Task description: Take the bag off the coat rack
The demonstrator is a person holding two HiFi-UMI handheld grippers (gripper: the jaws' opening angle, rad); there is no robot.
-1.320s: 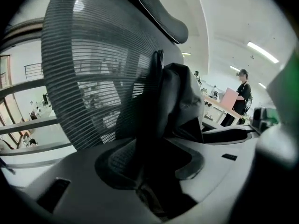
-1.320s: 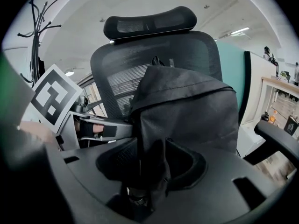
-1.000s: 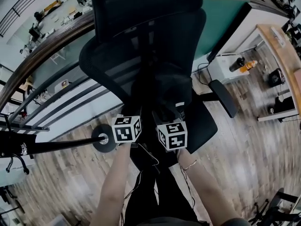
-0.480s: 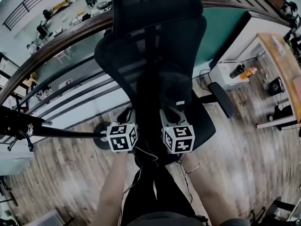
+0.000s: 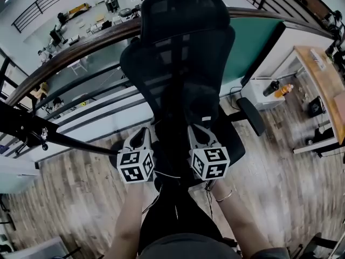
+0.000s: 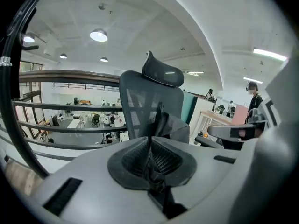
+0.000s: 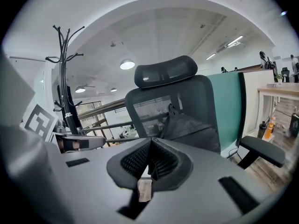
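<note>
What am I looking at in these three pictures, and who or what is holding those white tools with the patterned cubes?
No robot here: a person holds a white two-jaw gripper in each hand, each topped with a cube of square markers. The head view comes from a camera on the person's head, looking steeply down. The other two come from cameras riding on the left gripper and right gripper, looking along their jaws. Ahead stands a black mesh office chair on a wood-plank floor, with a dark soft bag resting on its seat against the backrest. The tall black coat rack stands to the left. Both grippers' jaws have just been closing and are now shut, with nothing between them.
</note>
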